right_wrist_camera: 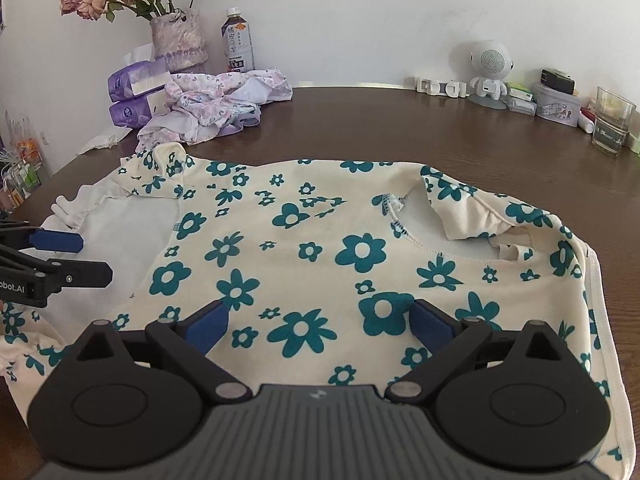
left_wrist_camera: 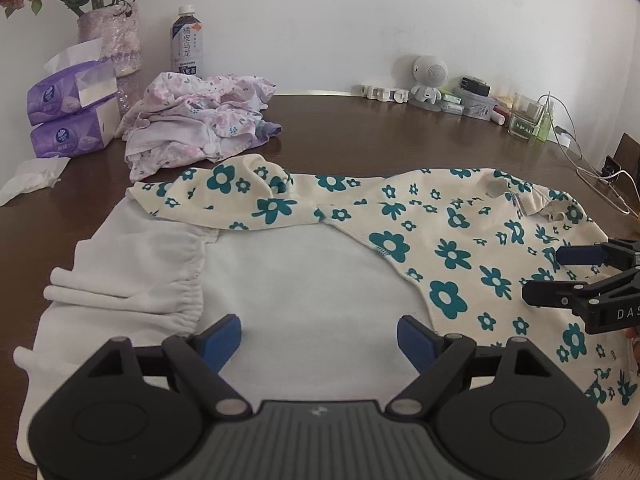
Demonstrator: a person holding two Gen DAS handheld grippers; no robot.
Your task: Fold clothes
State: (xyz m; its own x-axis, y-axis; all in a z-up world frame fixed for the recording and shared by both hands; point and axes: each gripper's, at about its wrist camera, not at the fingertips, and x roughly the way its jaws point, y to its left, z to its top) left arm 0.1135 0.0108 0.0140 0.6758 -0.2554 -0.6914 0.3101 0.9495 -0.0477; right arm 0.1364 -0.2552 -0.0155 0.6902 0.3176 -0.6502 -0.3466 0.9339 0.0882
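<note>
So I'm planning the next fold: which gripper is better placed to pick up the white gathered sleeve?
Probably the left gripper: open, over the white inside, with the white sleeve just left. The right gripper hovers over the floral shirt.

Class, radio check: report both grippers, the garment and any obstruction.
Left gripper open, over white lining. Right gripper open, above floral garment. Garment spread on the table, part folded, unheld. Crumpled clothes pile behind, apart.

One cream garment with teal flowers [right_wrist_camera: 304, 248] lies on one dark wooden table [right_wrist_camera: 360, 128]. Behind it sit one heap of pink floral clothes [left_wrist_camera: 196, 120], two purple tissue packs [left_wrist_camera: 70, 110], one glittery lilac vase [right_wrist_camera: 178, 38], one dark drink bottle [right_wrist_camera: 238, 42], one white robot-shaped speaker [right_wrist_camera: 490, 68] and two black grippers [left_wrist_camera: 318, 334] [right_wrist_camera: 318, 322].
</note>
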